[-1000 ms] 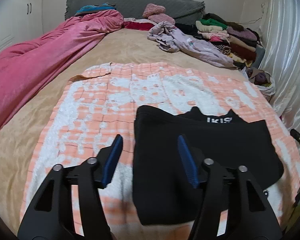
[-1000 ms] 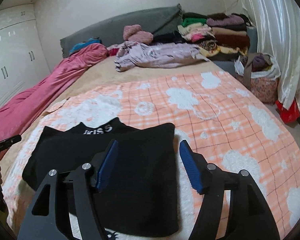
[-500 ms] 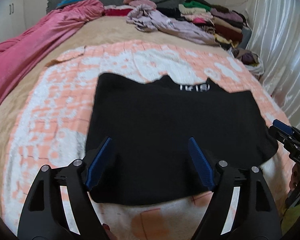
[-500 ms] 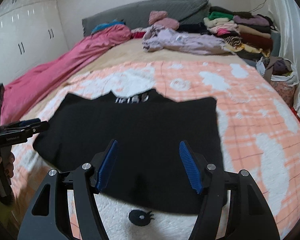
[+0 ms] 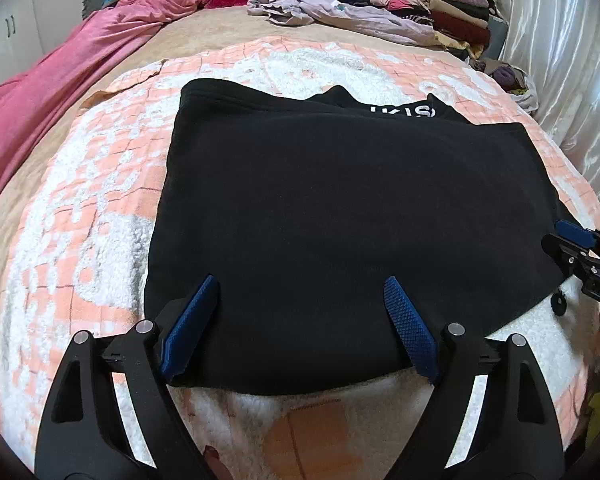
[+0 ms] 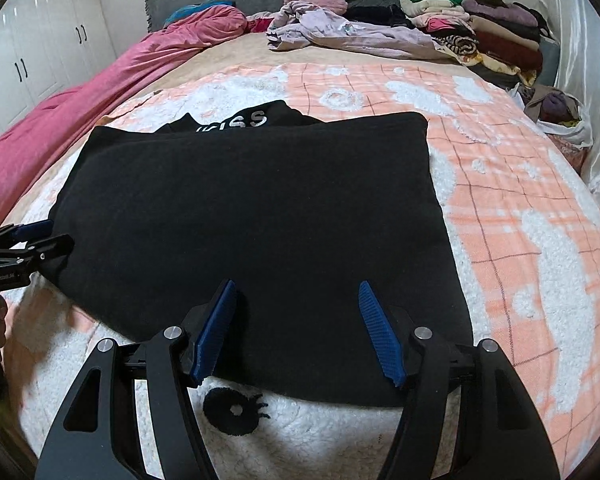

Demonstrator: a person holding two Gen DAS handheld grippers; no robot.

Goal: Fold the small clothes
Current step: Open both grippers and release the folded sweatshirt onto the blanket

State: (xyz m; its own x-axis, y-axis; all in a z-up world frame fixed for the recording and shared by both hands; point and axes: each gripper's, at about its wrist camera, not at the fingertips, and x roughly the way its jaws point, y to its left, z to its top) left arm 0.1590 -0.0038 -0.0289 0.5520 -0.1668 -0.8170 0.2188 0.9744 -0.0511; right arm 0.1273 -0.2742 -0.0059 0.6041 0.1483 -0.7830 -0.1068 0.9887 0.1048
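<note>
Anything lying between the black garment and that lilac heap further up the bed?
No object: between the black garment and the lilac heap lie only the peach-checked blanket and tan bedcover, clearest in the right wrist view.

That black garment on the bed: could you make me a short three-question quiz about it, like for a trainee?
1. True or false: the black garment lies flat on the peach and white blanket.
2. What shows at the garment's far edge? A) white letters B) a zipper C) red buttons
3. Is either the left gripper or the right gripper pinching cloth?

Key:
1. True.
2. A, the white letters.
3. No. Both hang over the near hem with nothing pinched; the left one's jaws are opening, the right one's are apart.
</note>
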